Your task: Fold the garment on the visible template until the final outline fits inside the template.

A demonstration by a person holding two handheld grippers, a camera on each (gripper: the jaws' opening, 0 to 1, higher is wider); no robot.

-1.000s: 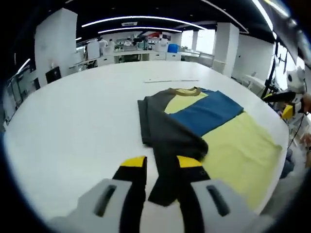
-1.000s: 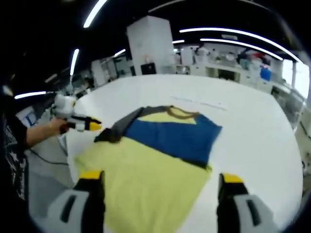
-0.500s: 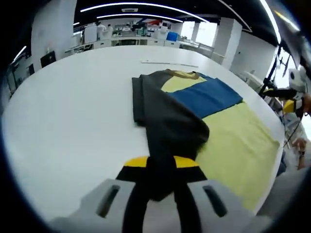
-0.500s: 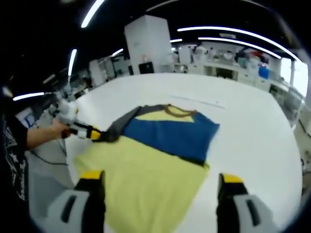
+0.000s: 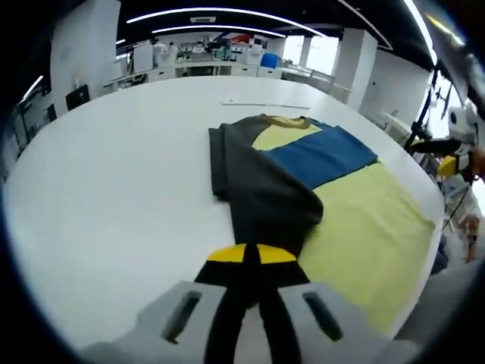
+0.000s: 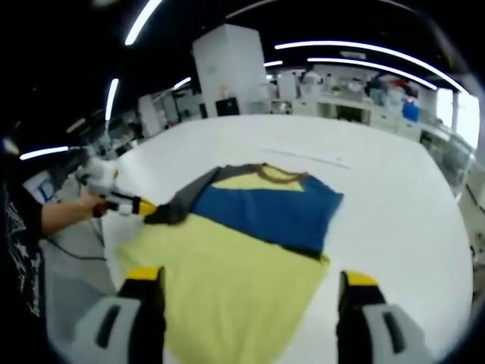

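A T-shirt (image 5: 364,220) with a pale yellow body, a blue chest band and dark grey sleeves lies flat on the white round table (image 5: 114,174). Its grey sleeve (image 5: 265,197) is folded in over the body, and my left gripper (image 5: 251,254) is shut on the sleeve's end. In the right gripper view the shirt (image 6: 250,258) spreads ahead of my right gripper (image 6: 250,280), which is open wide above the hem with nothing between its fingers. A hand holds the left gripper (image 6: 125,205) at the grey sleeve (image 6: 178,206). The right gripper (image 5: 443,152) shows at the far right.
A thin pale strip (image 5: 265,104) lies on the table beyond the collar. A person's dark sleeve (image 6: 19,235) is at the left edge. Benches and equipment (image 5: 220,64) stand in the background. The table edge (image 6: 462,250) curves close on the right.
My left gripper's jaws, open around the grey sleeve end a second ago, have shut on it. The right gripper has stayed open and nearly still.
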